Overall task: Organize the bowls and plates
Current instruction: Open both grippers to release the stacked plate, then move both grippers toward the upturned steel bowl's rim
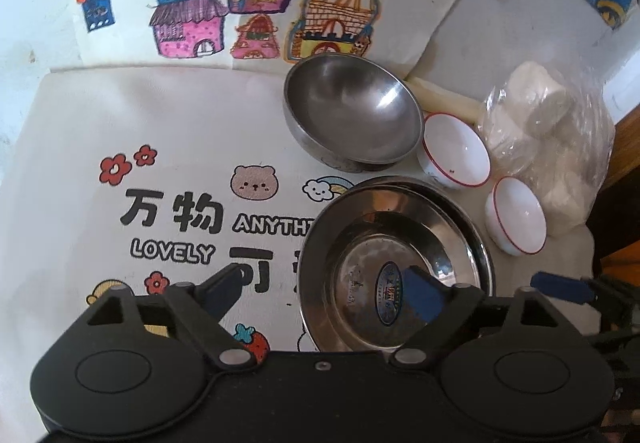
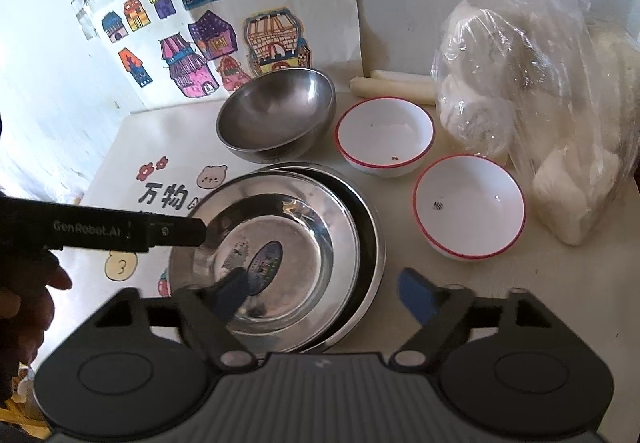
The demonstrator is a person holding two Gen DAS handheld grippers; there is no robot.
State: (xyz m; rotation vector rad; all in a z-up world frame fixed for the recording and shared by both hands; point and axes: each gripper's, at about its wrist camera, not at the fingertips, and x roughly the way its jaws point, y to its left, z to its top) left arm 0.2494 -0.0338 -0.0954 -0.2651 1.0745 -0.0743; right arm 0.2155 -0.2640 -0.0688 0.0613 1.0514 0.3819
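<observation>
Two steel plates sit stacked, the top plate [image 1: 400, 203] [image 2: 304, 203] resting in a wider plate [image 2: 374, 243]. My left gripper [image 1: 322, 293] is open astride their left rim, one pad over the inside and one over the cloth. My right gripper [image 2: 324, 293] is open astride the right rim, pressing on nothing. The left gripper's finger [image 2: 176, 231] shows as a black bar at the plates' left edge. Behind them stands a steel bowl [image 1: 352, 111] [image 2: 276, 115]. To the right are two white red-rimmed bowls, the far one [image 1: 456, 151] [image 2: 384, 131] and the near one [image 1: 516, 215] [image 2: 468, 203].
A clear bag of white rolls [image 1: 552, 131] [image 2: 540, 103] lies at the right, by the table's edge. Two pale sticks [image 2: 396, 85] lie behind the far white bowl. House drawings [image 1: 240, 3] lean at the back. A printed cloth [image 1: 172, 211] covers the table. A hand [image 2: 24, 303] shows at the left.
</observation>
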